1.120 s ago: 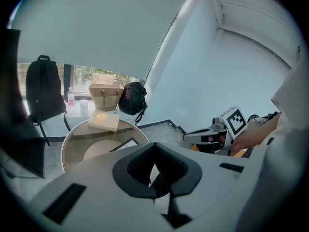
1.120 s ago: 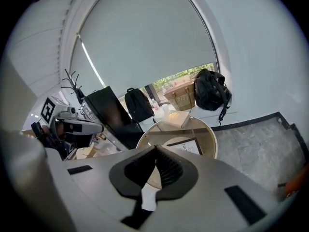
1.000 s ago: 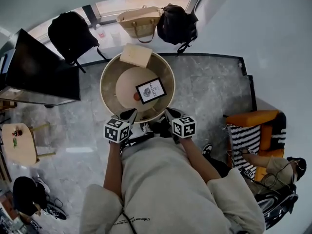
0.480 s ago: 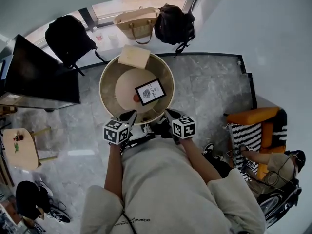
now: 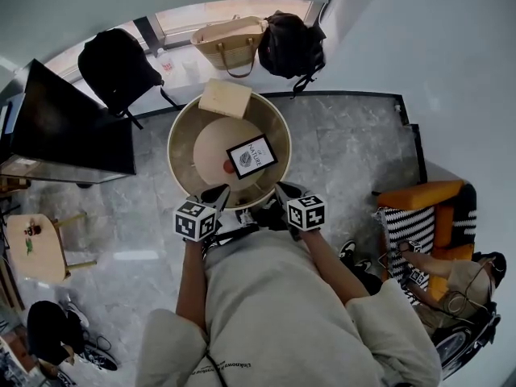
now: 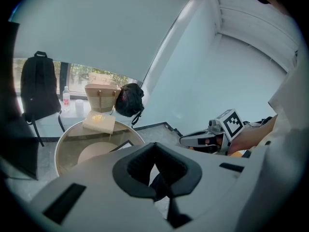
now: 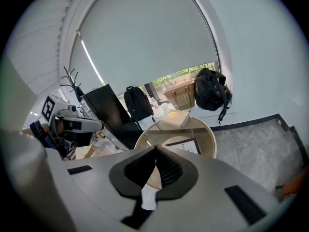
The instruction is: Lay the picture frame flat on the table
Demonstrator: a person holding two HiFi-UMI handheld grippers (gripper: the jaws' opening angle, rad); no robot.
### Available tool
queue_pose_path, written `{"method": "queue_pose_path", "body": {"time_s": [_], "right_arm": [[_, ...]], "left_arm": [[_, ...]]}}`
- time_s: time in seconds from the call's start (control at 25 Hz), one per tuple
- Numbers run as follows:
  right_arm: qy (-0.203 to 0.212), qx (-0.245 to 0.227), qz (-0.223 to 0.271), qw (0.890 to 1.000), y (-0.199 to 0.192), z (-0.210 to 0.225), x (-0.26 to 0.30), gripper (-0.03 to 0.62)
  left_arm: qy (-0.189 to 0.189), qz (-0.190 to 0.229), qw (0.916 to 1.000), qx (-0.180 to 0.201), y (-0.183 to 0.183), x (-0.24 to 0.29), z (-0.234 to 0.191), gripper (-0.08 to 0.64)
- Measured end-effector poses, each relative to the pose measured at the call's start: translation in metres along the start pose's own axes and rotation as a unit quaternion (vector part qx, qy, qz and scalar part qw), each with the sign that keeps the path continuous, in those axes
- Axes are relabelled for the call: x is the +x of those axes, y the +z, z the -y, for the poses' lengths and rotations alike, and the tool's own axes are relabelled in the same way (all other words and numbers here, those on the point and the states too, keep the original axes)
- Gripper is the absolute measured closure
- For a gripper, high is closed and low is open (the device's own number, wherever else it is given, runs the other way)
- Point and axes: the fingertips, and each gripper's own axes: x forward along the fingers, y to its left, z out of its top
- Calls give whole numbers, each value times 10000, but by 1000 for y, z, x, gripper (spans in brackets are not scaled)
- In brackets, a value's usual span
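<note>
The picture frame [image 5: 251, 156], black-edged with a white print, rests on the round glass-topped table [image 5: 182, 135], right of its middle, and seems to lie flat. It also shows in the left gripper view as the frame [image 6: 123, 145] and in the right gripper view as the frame [image 7: 182, 145]. My left gripper [image 5: 218, 193] is over the table's near rim, shut and empty. My right gripper [image 5: 284, 189] hovers beside it, also shut with nothing held. Both are a short way short of the frame.
A tan box [image 5: 225, 97] sits on the table's far rim, and a small orange thing [image 5: 226, 164] lies left of the frame. Behind are a black backpack [image 5: 119, 64], a woven bag [image 5: 230, 42] and a black bag [image 5: 291, 43]. A dark screen [image 5: 68, 123] stands left, an orange chair [image 5: 423, 216] right.
The head camera has shifted slightly. Both grippers and the frame keep their places.
</note>
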Motion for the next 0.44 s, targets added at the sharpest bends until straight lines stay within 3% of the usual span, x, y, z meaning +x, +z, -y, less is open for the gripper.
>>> {"method": "queue_pose_path", "body": {"time_s": [0.44], "right_arm": [[-52,138,86,9999,3,11,-7,558]], "left_arm": [[26,-114,9996,252,4,11,6,538]]}}
